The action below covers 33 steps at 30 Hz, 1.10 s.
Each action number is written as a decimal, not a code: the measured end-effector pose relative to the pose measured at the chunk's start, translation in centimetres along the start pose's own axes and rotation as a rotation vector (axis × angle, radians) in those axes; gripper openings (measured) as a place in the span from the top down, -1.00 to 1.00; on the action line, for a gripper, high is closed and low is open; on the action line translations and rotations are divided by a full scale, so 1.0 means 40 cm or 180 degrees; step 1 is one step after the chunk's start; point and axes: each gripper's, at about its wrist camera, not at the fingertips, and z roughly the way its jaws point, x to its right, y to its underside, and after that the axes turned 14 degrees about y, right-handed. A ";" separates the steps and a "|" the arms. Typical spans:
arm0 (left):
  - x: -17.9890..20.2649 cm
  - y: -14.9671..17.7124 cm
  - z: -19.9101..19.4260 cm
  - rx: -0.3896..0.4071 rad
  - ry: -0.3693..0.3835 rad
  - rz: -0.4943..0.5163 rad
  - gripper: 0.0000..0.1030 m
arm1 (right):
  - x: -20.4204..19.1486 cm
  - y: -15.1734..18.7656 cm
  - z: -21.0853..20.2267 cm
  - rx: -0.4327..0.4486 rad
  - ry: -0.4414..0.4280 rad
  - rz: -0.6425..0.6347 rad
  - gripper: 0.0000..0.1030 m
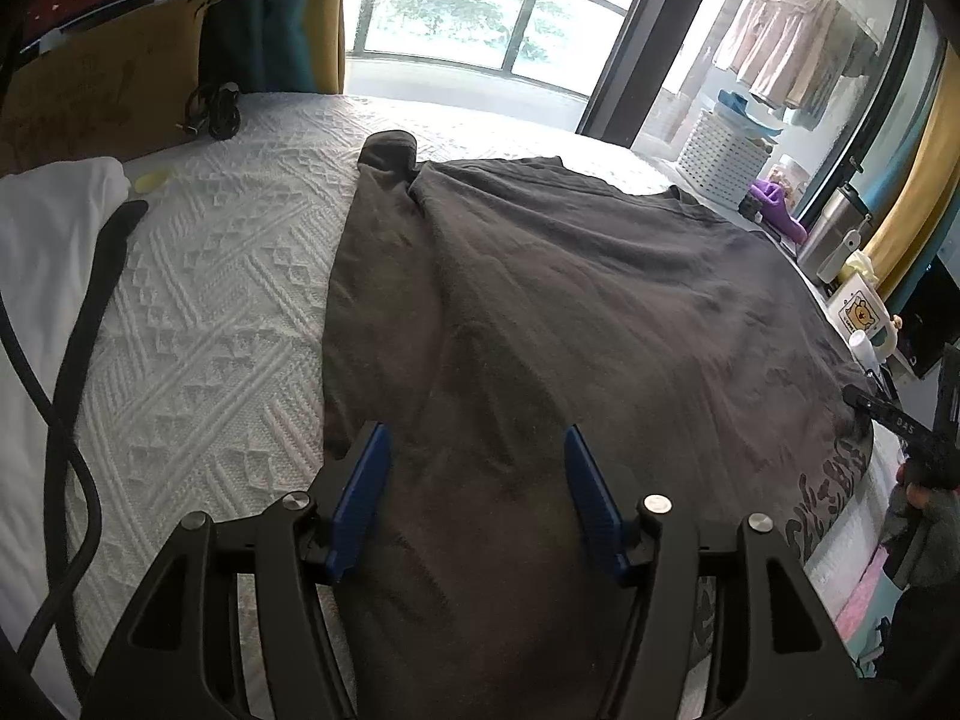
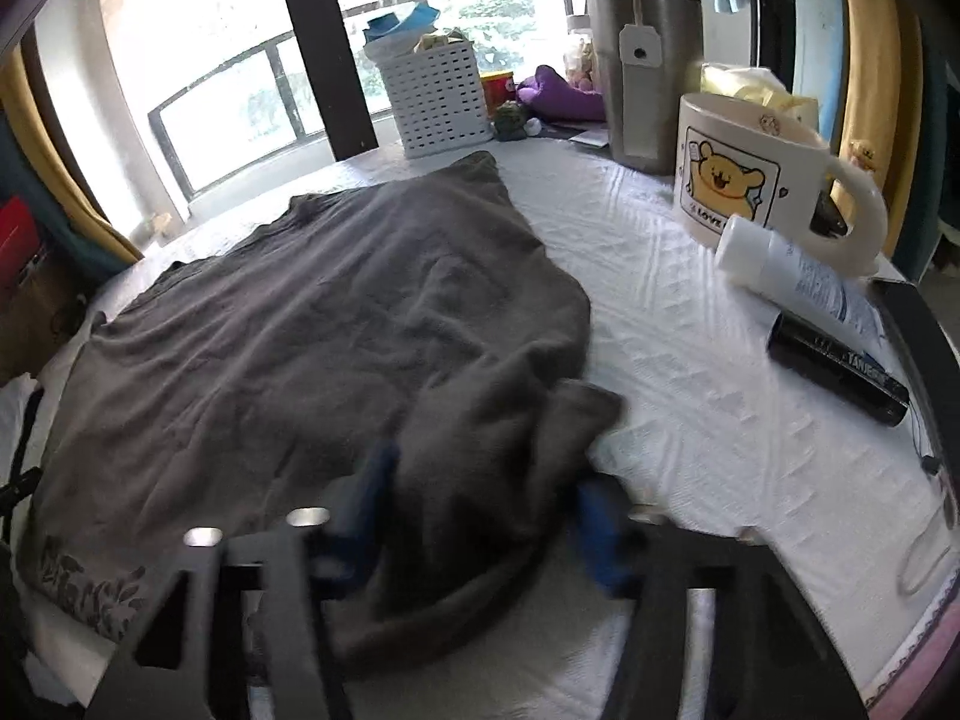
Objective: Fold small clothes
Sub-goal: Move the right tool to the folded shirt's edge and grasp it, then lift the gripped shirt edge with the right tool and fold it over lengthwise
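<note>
I am looking down two hand-held grippers at a dark grey T-shirt (image 1: 540,312) spread across a white textured bedcover (image 1: 228,324); one side and its sleeve look already folded inward along the shirt's left edge; my left gripper (image 1: 477,462) hovers over the shirt's near end with its blue fingers (image 1: 360,498) spread wide and nothing between them; my right gripper (image 2: 480,510) is blurred, with a bunched fold of shirt lying between its fingers, and I cannot tell whether it is clamped; I judge the fabric light, soft and limp, so it will sag and crease; best pinched at a hem corner or sleeve edge; a bear mug (image 2: 762,180), a white bottle (image 2: 798,276) and a steel tumbler (image 2: 648,72) stand near the shirt's right side
</note>
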 end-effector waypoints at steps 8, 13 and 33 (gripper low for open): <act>0.000 -0.001 -0.015 0.0041 -0.0058 0.0079 -0.19 | -0.015 -0.014 -0.021 0.0055 -0.0023 -0.0068 0.42; -0.017 -0.005 -0.033 0.0095 -0.0079 0.0105 -0.19 | -0.041 -0.050 -0.077 0.0209 -0.0107 -0.0089 0.44; -0.097 -0.007 -0.115 0.0288 -0.0026 0.0068 -0.19 | -0.426 -0.149 -0.209 0.0617 -0.0553 -0.0930 0.46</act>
